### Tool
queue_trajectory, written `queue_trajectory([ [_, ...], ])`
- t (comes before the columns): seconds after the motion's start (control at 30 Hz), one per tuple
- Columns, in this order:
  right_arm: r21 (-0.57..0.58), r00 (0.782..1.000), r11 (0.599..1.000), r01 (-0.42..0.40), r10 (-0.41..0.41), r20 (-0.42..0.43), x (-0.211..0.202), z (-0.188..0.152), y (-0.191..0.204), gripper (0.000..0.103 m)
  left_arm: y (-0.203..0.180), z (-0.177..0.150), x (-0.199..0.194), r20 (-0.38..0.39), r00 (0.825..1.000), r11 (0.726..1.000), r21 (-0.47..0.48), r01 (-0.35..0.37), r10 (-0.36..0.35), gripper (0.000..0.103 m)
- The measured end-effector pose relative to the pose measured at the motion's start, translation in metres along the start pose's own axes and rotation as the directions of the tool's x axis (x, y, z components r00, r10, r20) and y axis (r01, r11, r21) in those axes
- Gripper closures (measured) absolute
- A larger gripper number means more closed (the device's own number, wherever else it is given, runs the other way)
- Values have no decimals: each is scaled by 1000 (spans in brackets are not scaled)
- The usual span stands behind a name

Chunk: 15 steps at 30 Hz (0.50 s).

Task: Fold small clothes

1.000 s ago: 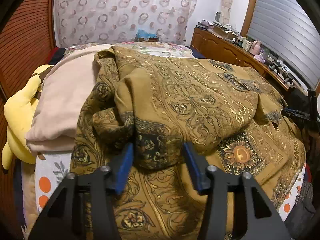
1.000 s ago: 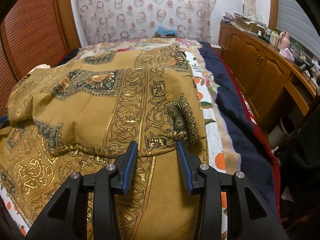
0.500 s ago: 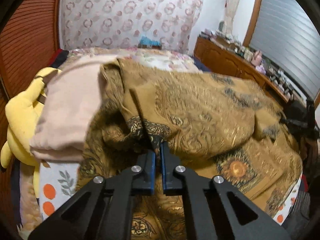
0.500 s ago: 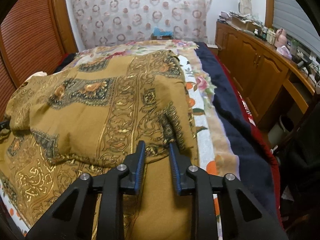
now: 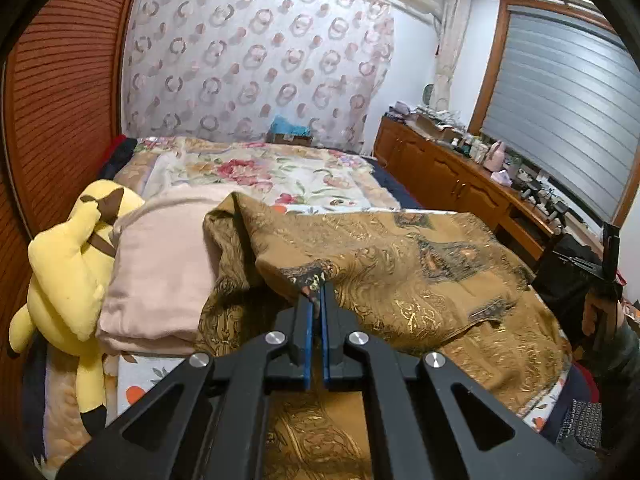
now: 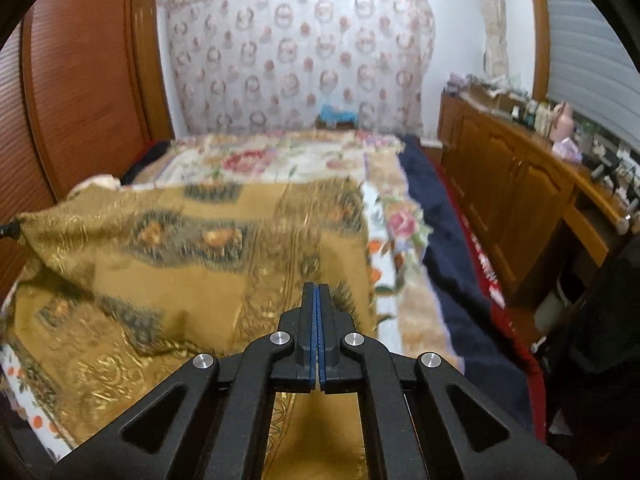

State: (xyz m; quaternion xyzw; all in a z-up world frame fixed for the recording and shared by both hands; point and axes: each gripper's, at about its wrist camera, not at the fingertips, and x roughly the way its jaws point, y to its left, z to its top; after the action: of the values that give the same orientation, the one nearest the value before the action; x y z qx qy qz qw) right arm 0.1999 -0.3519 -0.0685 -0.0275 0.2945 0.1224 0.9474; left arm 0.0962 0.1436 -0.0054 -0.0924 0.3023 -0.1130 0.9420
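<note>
Cloth (image 5: 400, 264), mustard with gold and dark print, lies spread over the bed (image 5: 280, 172), its upper layer lifted off the lower one. Left tool (image 5: 317, 292) is clenched on a dark-patterned corner of the cloth, fingers nearly touching with fabric pinched at the tips. Right tool (image 6: 317, 292) is likewise clamped on the cloth's near edge, blue pads pressed together; the fabric in this view (image 6: 192, 256) is blurred, so fine detail is unclear. Cloth hangs taut between both grips, lower layer running under the tools toward the camera. Pink folded blanket (image 5: 160, 264) sits left of the cloth, touching it. Yellow plush (image 5: 68, 272) leans against the blanket's left side at the bed edge. Floral bedsheet (image 5: 256, 168) shows beyond the cloth. Curtain (image 5: 256, 60) with ring print covers the back wall. Wooden cabinet (image 6: 512, 176) runs along the right side, small items on top. Navy blanket (image 6: 440, 240) lies along the bed's right edge.
</note>
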Motion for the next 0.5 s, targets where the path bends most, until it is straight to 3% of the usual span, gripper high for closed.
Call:
queue_trajectory([
  [0.1,-8,1000,1000,1,-1,13,-12,4,-2,103,-2,1,-2,-2,1000,1000,18,-12,12,103],
  [0.3,-3,998,1000,-29,29,-50,6,-8,-1,103,-3,-7,6,-26,999,999,23,-22,22,103],
  [0.37,0,996,999,-35,35,-76,14,-15,2,87,-4,-10,7,-34,999,999,29,-27,28,103],
  [0.5,17,992,999,-28,30,-124,27,-29,4,70,-2,-15,10,-42,999,999,23,-32,33,103],
])
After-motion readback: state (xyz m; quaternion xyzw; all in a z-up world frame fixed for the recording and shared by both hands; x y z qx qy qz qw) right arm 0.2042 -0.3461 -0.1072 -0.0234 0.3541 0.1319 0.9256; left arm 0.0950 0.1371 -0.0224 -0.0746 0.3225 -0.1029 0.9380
